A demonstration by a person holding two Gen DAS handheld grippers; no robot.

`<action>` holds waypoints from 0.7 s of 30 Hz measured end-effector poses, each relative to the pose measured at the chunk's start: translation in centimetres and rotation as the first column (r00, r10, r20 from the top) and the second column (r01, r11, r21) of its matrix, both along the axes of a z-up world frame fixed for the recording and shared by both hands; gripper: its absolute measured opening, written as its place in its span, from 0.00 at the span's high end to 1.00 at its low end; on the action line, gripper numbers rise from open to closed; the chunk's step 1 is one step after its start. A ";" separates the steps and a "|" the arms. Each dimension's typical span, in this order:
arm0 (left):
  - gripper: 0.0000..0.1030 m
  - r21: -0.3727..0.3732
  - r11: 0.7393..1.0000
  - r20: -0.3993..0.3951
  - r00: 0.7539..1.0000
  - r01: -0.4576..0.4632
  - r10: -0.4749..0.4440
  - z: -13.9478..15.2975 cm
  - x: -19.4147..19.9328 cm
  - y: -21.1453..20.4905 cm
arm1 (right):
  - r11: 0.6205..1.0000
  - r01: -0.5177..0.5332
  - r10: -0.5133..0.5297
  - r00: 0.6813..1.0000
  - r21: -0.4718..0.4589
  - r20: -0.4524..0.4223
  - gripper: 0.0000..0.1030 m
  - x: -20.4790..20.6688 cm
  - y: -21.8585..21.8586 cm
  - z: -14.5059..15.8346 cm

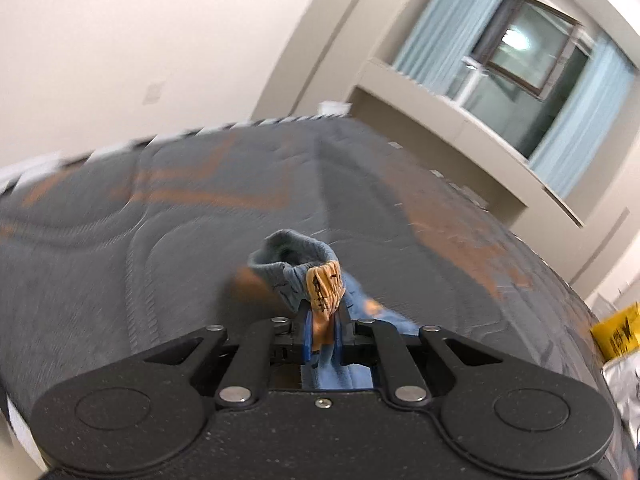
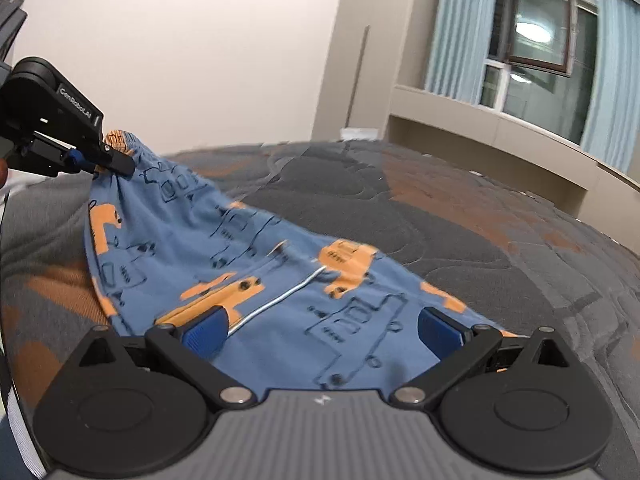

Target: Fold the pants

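A bed with a grey quilted mattress (image 2: 460,216) marked by orange patches is seen filling the lower half of both views, blurred in the left wrist view. A cream wall (image 2: 180,40) is seen behind it, and a window (image 2: 536,24) with pale blue curtains (image 2: 456,28) lies toward 1 o'clock. A yellow object (image 1: 616,330), perhaps a bag, shows at 3 o'clock of the left view. The blue pants (image 2: 240,248) with orange vehicle prints are spread over the mattress, one bunched edge lifted. The left gripper (image 1: 323,322) is clamped on that bunched edge, seen at 10 o'clock of the right view. The right gripper (image 2: 320,332) is held with jaws spread wide above the cloth, nothing between them.
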State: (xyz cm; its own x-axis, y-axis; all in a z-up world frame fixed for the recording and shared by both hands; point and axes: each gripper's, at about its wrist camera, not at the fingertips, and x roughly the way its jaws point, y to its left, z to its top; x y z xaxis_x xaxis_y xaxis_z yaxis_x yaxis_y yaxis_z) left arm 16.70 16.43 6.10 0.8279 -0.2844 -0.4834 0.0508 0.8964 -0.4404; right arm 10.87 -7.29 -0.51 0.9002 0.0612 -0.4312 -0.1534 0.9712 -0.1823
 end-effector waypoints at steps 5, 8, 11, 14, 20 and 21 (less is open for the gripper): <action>0.90 0.091 0.990 0.100 0.988 0.109 -0.118 3.6 -1.3 -4.9 | 0.994 0.098 -0.100 0.994 0.051 0.040 0.00 -2.2 -4.2 0.8; 0.90 0.149 0.970 0.143 0.967 0.189 -0.211 5.2 -2.4 -8.6 | 0.978 0.194 -0.198 0.979 0.072 0.051 0.00 -4.0 -8.0 0.9; 0.90 0.212 0.939 0.163 0.938 0.270 -0.306 6.1 -3.6 -12.8 | 0.953 0.291 -0.296 0.954 0.080 0.056 0.00 -5.8 -11.8 0.6; 0.90 0.278 0.896 0.161 0.902 0.347 -0.400 6.3 -5.0 -17.2 | 0.923 0.374 -0.380 0.923 0.087 0.061 0.00 -7.6 -15.2 0.4; 0.90 0.394 0.780 0.081 0.827 0.486 -0.556 4.1 -7.4 -25.4 | 0.881 0.460 -0.467 0.883 0.111 0.045 0.00 -10.1 -20.8 0.2; 0.90 0.420 0.755 0.060 0.815 0.503 -0.576 3.3 -7.8 -26.8 | 0.877 0.465 -0.472 0.881 0.116 0.040 0.00 -10.2 -21.5 0.2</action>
